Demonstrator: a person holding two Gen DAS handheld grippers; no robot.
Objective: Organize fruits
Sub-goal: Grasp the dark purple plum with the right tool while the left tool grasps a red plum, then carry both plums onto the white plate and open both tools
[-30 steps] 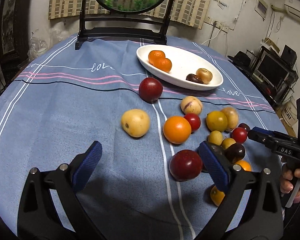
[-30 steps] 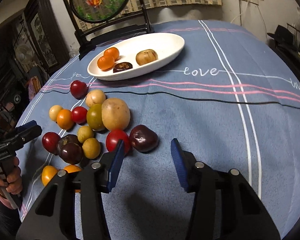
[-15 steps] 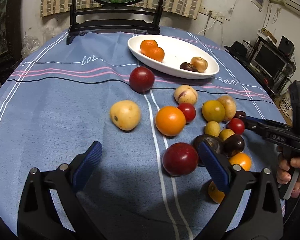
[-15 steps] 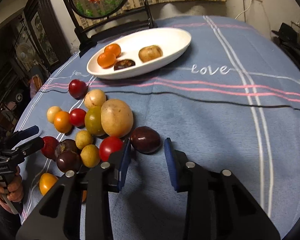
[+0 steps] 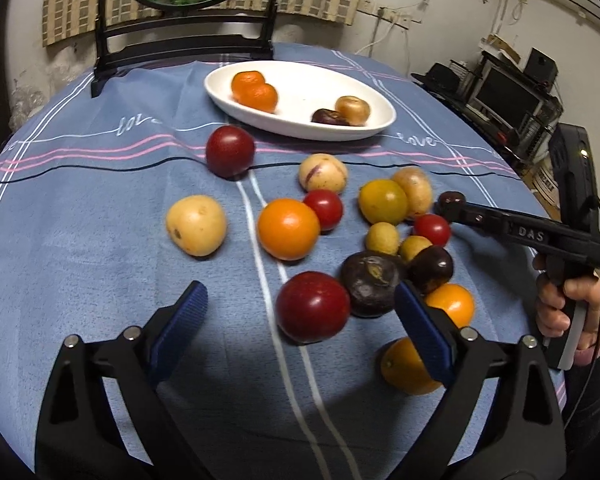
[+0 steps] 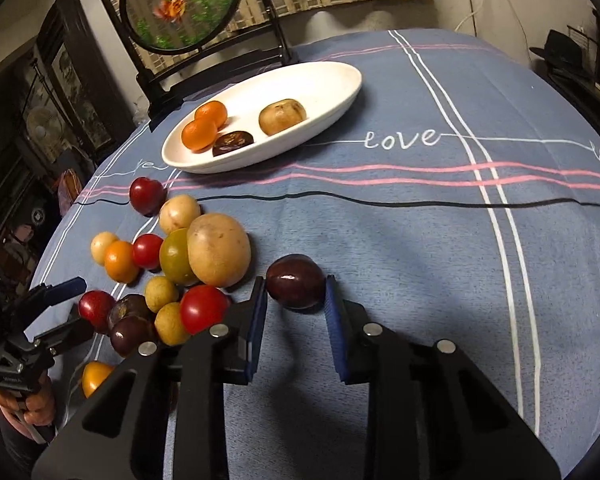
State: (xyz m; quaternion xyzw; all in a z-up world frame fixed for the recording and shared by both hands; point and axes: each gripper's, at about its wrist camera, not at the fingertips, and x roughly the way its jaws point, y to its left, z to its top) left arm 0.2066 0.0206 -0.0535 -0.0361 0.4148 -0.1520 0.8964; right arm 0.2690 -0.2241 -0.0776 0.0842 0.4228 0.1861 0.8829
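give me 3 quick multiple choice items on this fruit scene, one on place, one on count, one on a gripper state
1. Where do the two oranges lie?
A. in the white dish
B. on the cloth beside the potato
C. between the left gripper's pads

2. How many pieces lie in the dish?
A. two
B. four
C. six

3. How is the right gripper?
A. wide open over bare cloth
B. shut on the dark plum
C. shut on a red tomato

Key: 1 A, both sit at one end of the dish. 2 B, two oranges, a dark piece and a tan one. 3 B, its pads, just closing, press either side of the plum.
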